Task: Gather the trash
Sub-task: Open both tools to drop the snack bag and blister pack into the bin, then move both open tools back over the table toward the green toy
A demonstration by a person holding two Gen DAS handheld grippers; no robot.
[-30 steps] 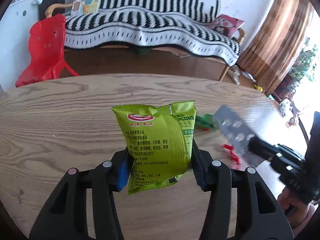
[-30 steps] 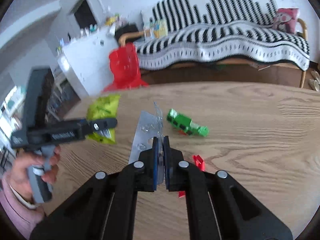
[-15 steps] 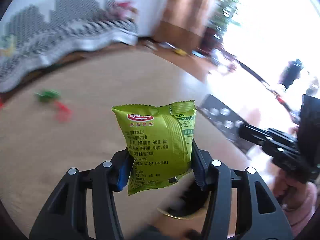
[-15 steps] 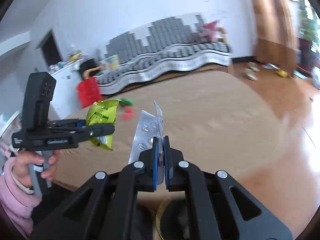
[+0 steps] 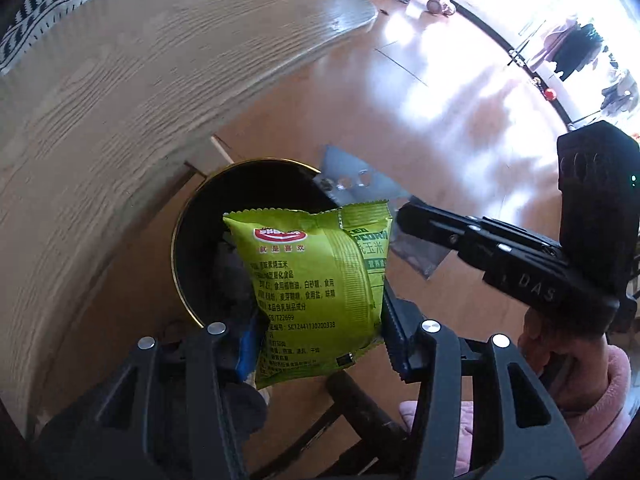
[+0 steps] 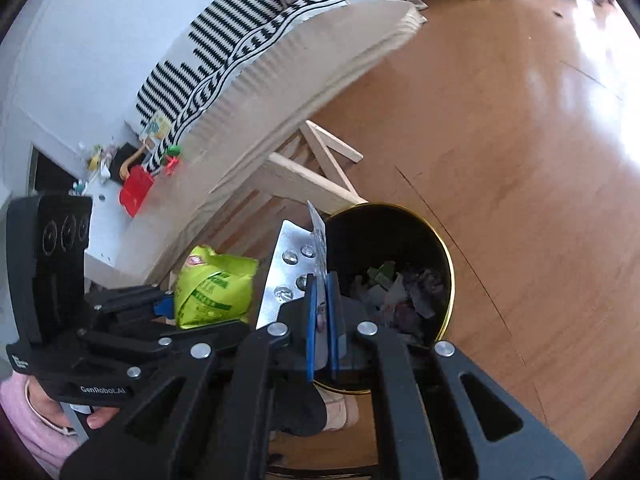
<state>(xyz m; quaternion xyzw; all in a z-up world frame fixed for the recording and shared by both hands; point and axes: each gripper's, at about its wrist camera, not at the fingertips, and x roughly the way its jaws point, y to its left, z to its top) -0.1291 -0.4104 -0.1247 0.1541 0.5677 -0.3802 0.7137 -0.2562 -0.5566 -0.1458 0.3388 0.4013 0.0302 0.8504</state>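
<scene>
The left gripper has its jaws clenched on a green snack packet, gripping it by its two side edges low down, so the packet stands upright with its long axis running from 6 to 12 o'clock in the left wrist view and its crimped top seam uppermost. The packet is lime green and puffy, with a red oval logo near the top, rows of small dark print down the face turned to the camera, and a vertical back seam. It hangs in the air over the near edge of a round black bin with a gold rim, which stands on the wooden floor beside the pale wood-grain bench at 10 o'clock. The right gripper has its jaws clamped on a silver pill blister sheet, held edge-on by one end, its long axis pointing up and slightly toward 11 o'clock; round foil bubbles show on its face. In the right wrist view the sheet sits just at the bin's left rim, with the bin at 2 o'clock, already holding crumpled scraps. The packet shows at 9 o'clock of the sheet, near it but apart.
</scene>
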